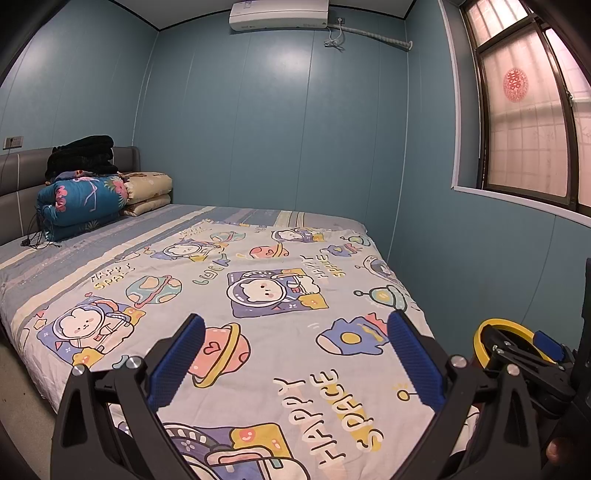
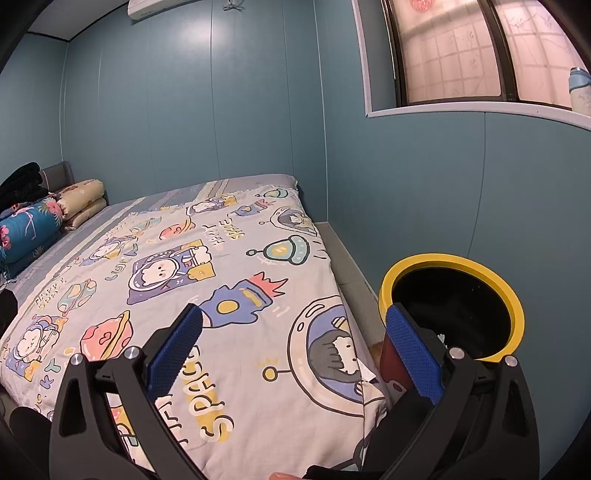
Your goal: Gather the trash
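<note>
Trash: none seen on cartoon space-print quilt [image 1: 258,295] covering bed. Only white scraps [image 2: 441,338] glimpsed inside yellow-rimmed black-lined bin [image 2: 511,295], at bed's right edge near foot corner; upright, mouth up, long axis vertical. Step judged: search. Left gripper [image 1: 295,354] and right gripper [image 2: 295,350] spread wide, nothing held. Next: litter to be located.

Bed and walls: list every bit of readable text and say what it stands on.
"HAPPY SPACE": printed repeatedly on the cartoon quilt.
Red paper-cut character on the window: a sign, too blurred to read for certain.
Air conditioner: small labels, too small to read.
Bin: no text visible.
</note>
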Tool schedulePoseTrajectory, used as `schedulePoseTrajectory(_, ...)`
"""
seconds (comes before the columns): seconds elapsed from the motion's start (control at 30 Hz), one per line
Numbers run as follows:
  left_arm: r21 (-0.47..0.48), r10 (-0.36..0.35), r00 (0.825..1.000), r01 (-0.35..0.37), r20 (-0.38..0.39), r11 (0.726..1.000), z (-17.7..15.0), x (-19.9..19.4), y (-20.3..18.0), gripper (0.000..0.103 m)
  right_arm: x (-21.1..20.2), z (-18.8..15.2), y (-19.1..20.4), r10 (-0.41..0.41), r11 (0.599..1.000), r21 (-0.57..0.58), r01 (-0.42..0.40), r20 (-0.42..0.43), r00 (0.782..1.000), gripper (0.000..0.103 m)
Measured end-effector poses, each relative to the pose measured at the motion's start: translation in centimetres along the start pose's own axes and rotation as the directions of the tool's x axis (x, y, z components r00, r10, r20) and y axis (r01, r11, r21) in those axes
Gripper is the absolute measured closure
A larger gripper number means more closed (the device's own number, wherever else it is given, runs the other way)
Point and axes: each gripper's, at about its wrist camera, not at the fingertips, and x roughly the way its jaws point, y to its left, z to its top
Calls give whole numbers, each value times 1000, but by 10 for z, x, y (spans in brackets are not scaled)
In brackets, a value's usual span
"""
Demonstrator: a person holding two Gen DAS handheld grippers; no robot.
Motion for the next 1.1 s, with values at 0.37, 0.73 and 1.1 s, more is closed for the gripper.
schedulePoseTrajectory(0.37,1,2,1000,-2,-5,1000,0,1,0,8,1,-2,1,2,1000,-1,-2,-9,1000,8)
schedulePoseTrajectory(0.73,3,3,1000,-3,-3,1000,-1,2,2,8,1,-1,1,3,1000,5,-3,-18,1000,8)
schedulePoseTrajectory(1.1,-11,-13,1000,13,-24,1000,-1,5,4,8,2,-2,0,4,1000,6,-4,-20,1000,8)
